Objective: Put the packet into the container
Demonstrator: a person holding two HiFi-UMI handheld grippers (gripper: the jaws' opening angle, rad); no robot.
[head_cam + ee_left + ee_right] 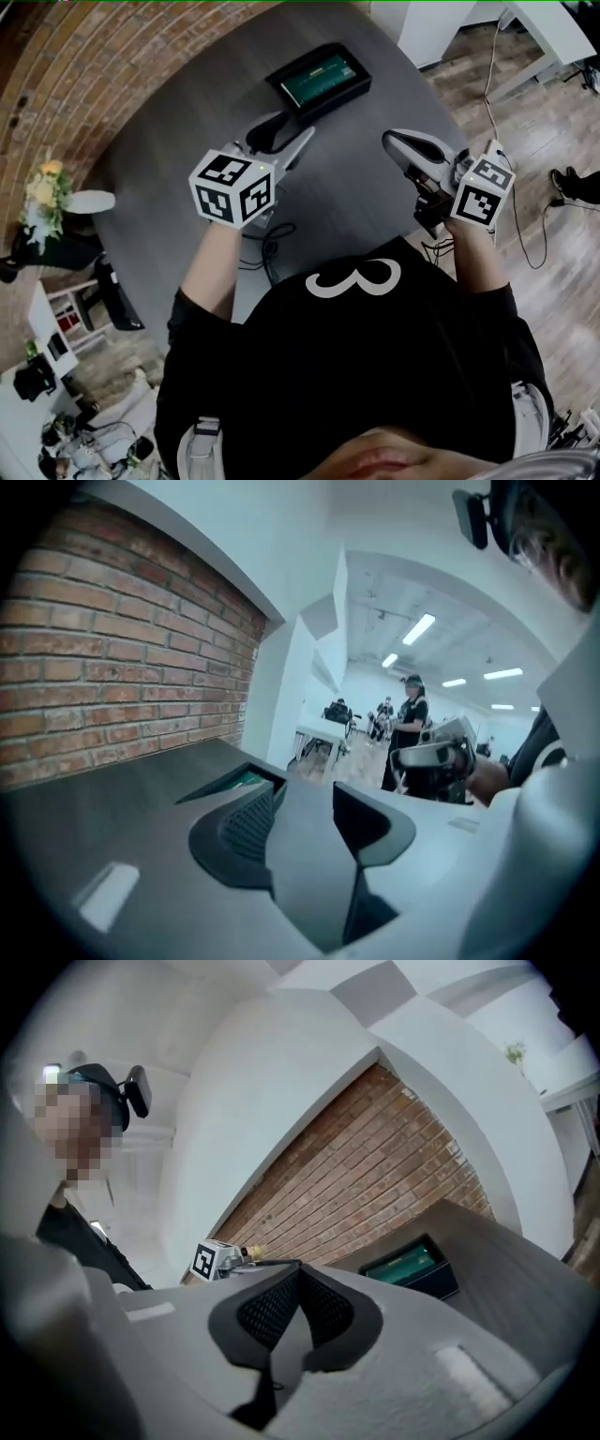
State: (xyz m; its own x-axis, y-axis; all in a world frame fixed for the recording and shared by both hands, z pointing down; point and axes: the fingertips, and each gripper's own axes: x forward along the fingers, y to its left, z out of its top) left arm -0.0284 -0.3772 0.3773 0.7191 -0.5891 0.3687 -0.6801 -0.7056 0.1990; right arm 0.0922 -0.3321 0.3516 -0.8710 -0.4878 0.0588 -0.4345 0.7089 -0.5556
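A green packet lies flat inside a black rectangular container at the far side of the grey table. My left gripper hovers just short of the container, its jaws apart with nothing between them. In the left gripper view the gripper points at the container, whose green inside peeks past one jaw. My right gripper is held to the right of the container, jaws together and empty. The right gripper view shows this gripper shut, with the container ahead to the right.
A brick wall borders the table's far left. A vase of flowers stands on a shelf at the left. Cables hang at the table's near edge and run over the wooden floor. A person stands in the background.
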